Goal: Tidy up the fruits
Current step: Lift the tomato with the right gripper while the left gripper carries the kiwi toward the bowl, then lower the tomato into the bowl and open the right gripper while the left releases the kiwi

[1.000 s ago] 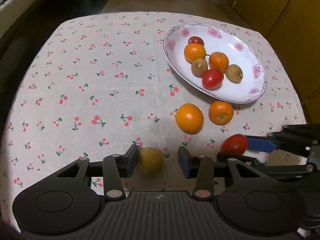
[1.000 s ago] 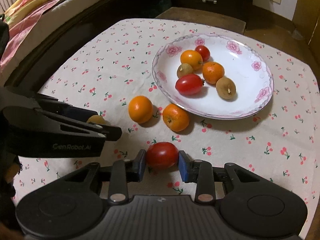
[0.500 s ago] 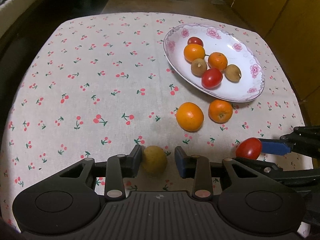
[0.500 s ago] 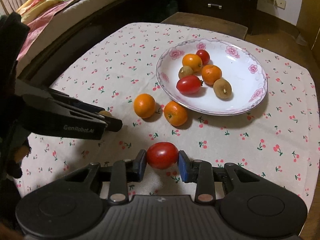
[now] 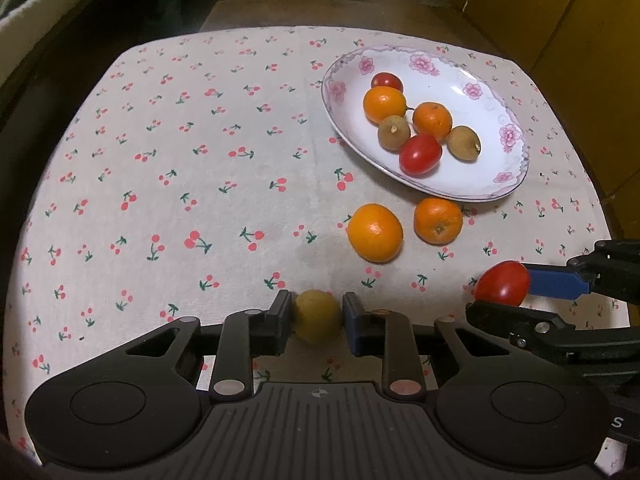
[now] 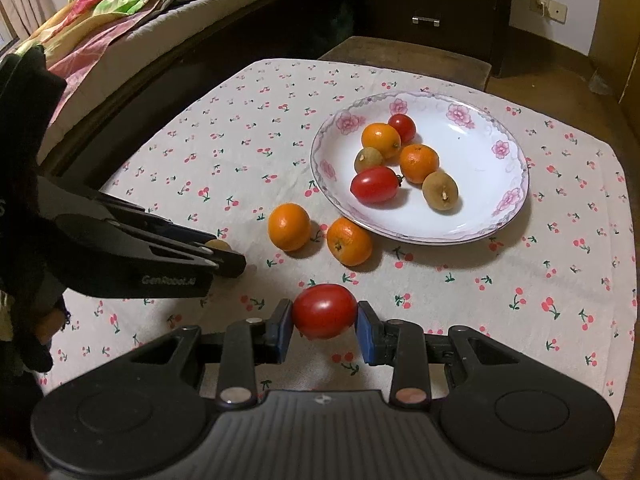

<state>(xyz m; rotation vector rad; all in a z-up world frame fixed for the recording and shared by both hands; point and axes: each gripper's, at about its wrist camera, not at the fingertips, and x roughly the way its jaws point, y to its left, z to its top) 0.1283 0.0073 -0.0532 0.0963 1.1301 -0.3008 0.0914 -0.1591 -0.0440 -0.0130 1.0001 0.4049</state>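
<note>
Both pairs of fingers are clamped on fruit: the right gripper (image 6: 325, 322) grips a red tomato (image 6: 324, 311) between its blue pads, and the left gripper (image 5: 317, 320) has just been closing and now pinches a small yellow-brown longan (image 5: 317, 315), with both pads against its sides. Whether either fruit has left the cloth cannot be told.

The table, under a cherry-print cloth (image 5: 168, 168), carries everything. The flowered plate (image 6: 492, 208) sits toward its far right and already holds six fruits in a loose cluster: two oranges (image 6: 419, 162), two tomatoes (image 6: 375, 184) and two longans (image 6: 440, 191). That part looks done.

What is left, as I judge it, is four pieces. Two loose oranges lie on the cloth just beside the plate's near rim, one (image 6: 289, 226) a little apart from it and the other (image 6: 349, 241) nearly under its edge. The gripped tomato and the gripped longan are the other two, both nearer the cameras than the oranges. So the job looks a bit over halfway, with two fruits in hand and two untouched.
</note>
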